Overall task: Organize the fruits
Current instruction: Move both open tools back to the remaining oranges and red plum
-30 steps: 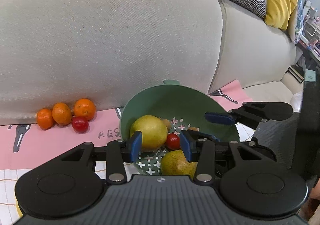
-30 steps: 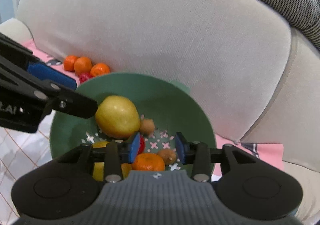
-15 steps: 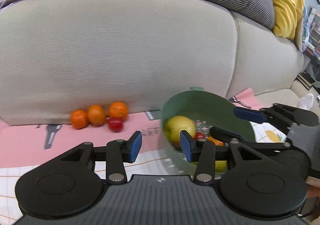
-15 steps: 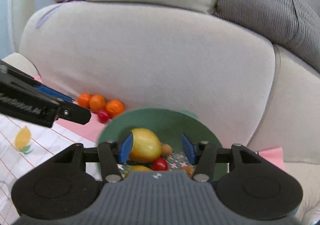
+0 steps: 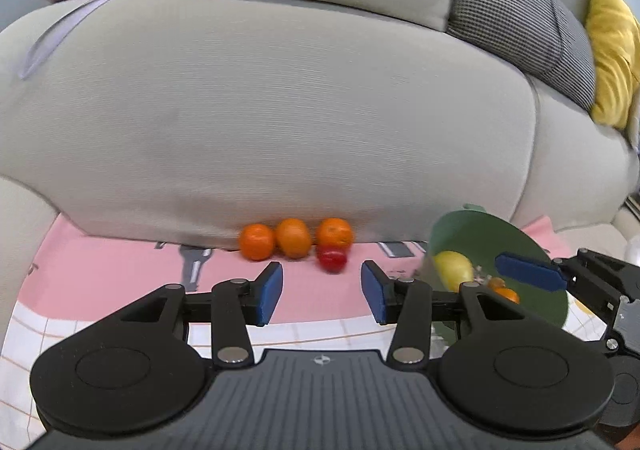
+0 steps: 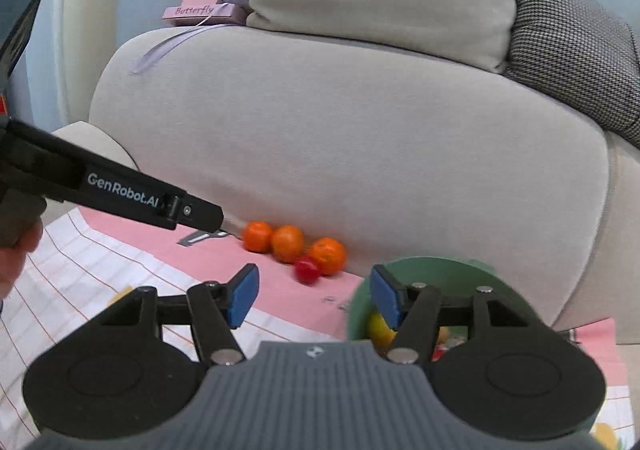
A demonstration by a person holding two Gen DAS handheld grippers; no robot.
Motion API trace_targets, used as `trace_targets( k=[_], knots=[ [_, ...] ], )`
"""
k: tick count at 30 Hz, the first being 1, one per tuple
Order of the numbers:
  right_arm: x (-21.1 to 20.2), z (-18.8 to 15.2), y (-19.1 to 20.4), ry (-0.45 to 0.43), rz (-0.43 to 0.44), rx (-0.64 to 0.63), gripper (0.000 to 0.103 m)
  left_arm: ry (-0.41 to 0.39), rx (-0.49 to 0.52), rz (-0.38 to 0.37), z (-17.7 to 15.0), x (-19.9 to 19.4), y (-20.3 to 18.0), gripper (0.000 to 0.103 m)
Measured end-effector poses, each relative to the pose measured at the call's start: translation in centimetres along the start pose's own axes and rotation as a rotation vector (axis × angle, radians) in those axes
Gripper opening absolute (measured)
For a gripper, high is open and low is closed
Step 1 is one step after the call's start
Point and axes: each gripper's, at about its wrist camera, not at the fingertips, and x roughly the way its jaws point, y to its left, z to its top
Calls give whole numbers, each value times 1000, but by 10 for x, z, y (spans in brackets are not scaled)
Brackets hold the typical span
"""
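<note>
- Left tongs (image 5: 322,292) and right tongs (image 6: 312,300) both empty, spreading wider.
- Ahead: three oranges (image 5: 294,238) and a red fruit (image 5: 332,258), loose beside the sofa (image 5: 280,109).
- Right of left tongs: green bowl (image 5: 480,234), partly filled already.

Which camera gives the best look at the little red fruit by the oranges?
The left wrist view: the red fruit sits near centre, unobstructed, touching an orange. The right wrist view shows it too, smaller and blurrier.

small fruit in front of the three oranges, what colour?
Red; shows best in the left wrist view.
</note>
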Motion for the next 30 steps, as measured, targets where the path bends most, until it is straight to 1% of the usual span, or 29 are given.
trace_targets(
  k=[3,6,10,13,20,30],
  knots=[
    [10,3,15,-2,18,5,64,3,-32,15,-6,2,18,53],
    [18,6,27,-1,21,-4,64,0,-44,45,-7,3,29,53],
    [31,11,35,9,22,-4,64,-10,-53,61,-6,7,38,53],
    [41,14,38,19,16,-2,64,1,-49,73,-8,15,41,53],
    [68,15,44,48,1,1,64,16,-68,69,-11,33,50,53],
    [102,4,55,54,-71,-31,64,10,-107,63,-17,51,70,53]
  ],
)
